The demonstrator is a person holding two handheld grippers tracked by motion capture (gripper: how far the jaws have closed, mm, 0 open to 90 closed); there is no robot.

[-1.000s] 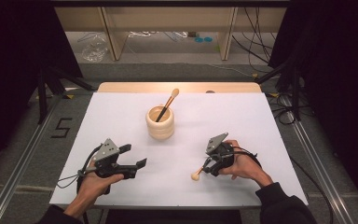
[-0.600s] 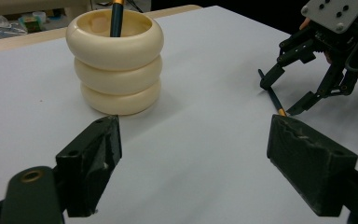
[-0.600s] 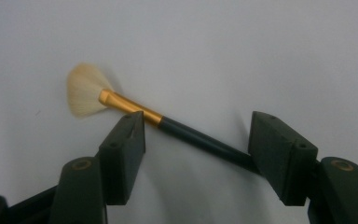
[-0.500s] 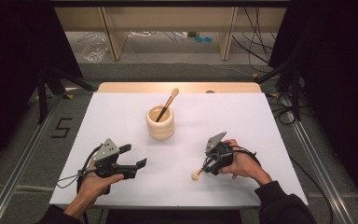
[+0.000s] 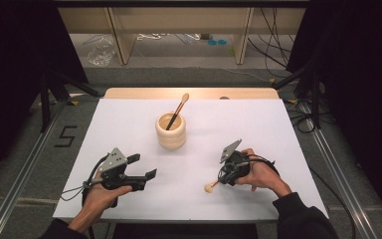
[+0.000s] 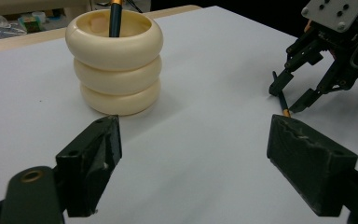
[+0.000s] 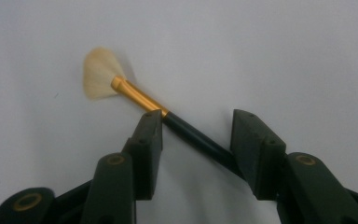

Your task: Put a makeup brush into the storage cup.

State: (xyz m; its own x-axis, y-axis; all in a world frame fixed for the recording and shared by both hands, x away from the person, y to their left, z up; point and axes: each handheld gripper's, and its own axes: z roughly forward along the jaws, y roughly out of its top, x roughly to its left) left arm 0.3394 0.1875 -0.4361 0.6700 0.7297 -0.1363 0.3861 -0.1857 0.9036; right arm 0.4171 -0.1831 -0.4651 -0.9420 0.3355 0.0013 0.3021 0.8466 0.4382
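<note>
A cream ringed cup [image 5: 170, 130] [image 6: 119, 60] stands mid-table with a dark-handled brush [image 5: 178, 109] leaning in it. A second brush [image 5: 210, 187] [image 7: 135, 95], with pale bristles, a gold ferrule and a dark handle, lies flat on the white sheet at the front right. My right gripper [image 5: 222, 178] [image 7: 196, 128] points down over it. Its jaws have just been closing, and the handle runs slantwise between them with a gap still showing. My left gripper [image 5: 144, 167] [image 6: 196, 158] hovers open and empty at the front left, facing the cup and the right gripper [image 6: 291, 98].
The white sheet [image 5: 129, 124] covers the table, with a wooden strip [image 5: 129, 93] bare at the back. Metal rails run along both sides. Cables [image 5: 303, 119] lie at the right, and shelf legs stand beyond the far edge.
The right gripper's jaws look narrower around the lying brush. Both hands and the brush have stayed in place.
</note>
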